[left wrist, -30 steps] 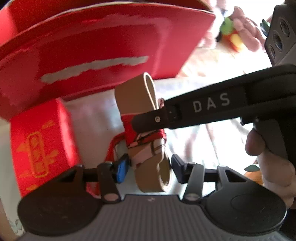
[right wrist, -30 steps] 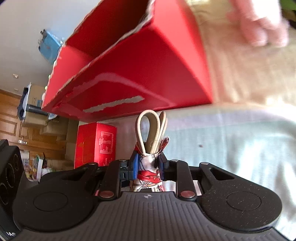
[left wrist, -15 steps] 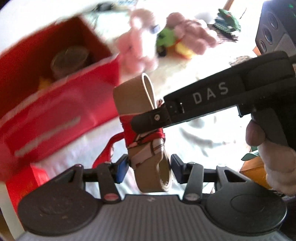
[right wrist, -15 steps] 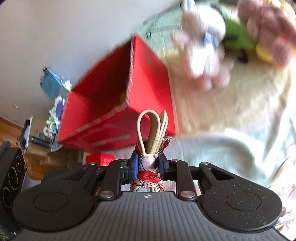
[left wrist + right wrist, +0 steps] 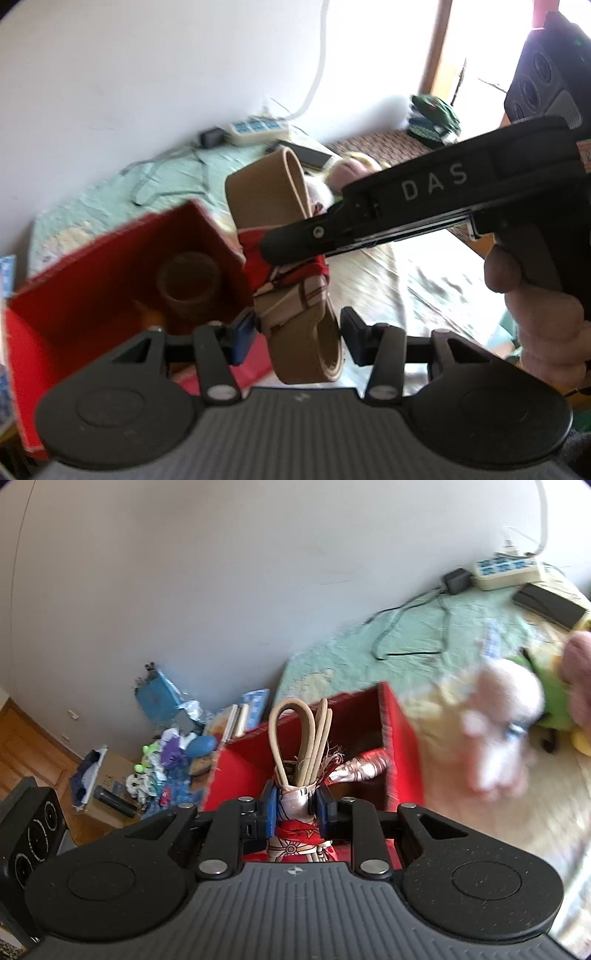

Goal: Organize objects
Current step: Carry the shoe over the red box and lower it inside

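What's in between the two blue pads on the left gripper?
In the left wrist view, the folded tan belt, wrapped in red patterned cloth, hangs between the open left gripper's pads; the right gripper holds it.

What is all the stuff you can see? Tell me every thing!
Folded belt: one, tan with red-and-white cloth wrap, held above the box.
Red box: one, open, on the bed.
Tape roll: one, brown, inside the box.
Shiny packet: one, silver and red, inside the box.
Plush toys: pink, green and yellow, blurred, count unclear, on the bed.
Power strip: one, white and blue, by the wall.
Floor clutter: blue and mixed, beside the bed.
Right tool: black, shut on the belt.
Left tool: black, open, either side of the belt's lower end.
Hand: one, holding the right tool's handle.
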`<state>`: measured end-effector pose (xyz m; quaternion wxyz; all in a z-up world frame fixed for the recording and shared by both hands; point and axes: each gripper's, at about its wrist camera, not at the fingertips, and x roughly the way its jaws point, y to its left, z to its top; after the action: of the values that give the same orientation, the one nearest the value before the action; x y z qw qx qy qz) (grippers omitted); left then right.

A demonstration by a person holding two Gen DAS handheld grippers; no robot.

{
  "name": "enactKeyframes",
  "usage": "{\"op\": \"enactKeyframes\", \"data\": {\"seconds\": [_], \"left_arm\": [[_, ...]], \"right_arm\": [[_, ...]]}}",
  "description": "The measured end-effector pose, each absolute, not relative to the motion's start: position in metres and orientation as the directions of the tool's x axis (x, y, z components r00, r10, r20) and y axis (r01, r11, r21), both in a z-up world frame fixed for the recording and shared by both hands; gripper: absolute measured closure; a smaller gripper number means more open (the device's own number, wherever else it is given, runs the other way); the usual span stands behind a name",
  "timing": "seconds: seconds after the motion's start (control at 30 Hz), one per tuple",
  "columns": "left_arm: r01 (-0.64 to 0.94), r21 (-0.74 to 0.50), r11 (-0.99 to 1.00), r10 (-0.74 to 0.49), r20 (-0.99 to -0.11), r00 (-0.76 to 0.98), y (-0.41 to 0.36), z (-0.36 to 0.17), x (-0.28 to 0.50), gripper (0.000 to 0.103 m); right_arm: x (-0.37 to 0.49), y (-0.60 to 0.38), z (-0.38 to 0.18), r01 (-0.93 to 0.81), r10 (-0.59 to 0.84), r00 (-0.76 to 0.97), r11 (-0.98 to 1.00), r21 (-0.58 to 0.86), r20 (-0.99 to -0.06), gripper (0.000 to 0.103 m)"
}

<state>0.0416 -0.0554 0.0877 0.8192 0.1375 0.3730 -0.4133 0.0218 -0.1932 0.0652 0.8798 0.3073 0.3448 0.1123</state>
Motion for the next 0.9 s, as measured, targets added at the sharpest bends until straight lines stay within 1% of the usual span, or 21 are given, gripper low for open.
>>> {"op": "enactKeyframes", "data": {"seconds": [0.17, 0.3, 0.47, 0.63, 0.9], "left_arm": [[0.735, -0.065, 0.675, -0.544, -0.717, 0.437, -0.021, 0.100, 0.068, 0.054], [0.695, -0.082, 0.714, -0.520, -0.727, 0.448, 0.008, 0.106, 0.087, 0.054], [0.652, -0.089, 0.753, -0.469, -0.768, 0.437, 0.027, 0.080, 0.124, 0.054], [0.616, -0.126, 0.778, -0.428, -0.824, 0.371, 0.033, 0.042, 0.152, 0.054], [0.582, -0.185, 0.792, -0.398, -0.879, 0.263, 0.035, -0.004, 0.168, 0.053]], "right_arm": [[0.063, -0.164, 0.068, -0.030, 0.451, 0.713, 0.785, 0.619, -0.537, 0.080], [0.094, -0.139, 0.062, -0.039, 0.463, 0.675, 0.800, 0.598, -0.575, 0.080], [0.129, -0.111, 0.041, -0.016, 0.463, 0.600, 0.822, 0.569, -0.652, 0.080], [0.155, -0.095, 0.011, 0.017, 0.446, 0.498, 0.852, 0.523, -0.743, 0.080], [0.176, -0.086, -0.019, 0.047, 0.414, 0.374, 0.885, 0.463, -0.830, 0.080]]}}
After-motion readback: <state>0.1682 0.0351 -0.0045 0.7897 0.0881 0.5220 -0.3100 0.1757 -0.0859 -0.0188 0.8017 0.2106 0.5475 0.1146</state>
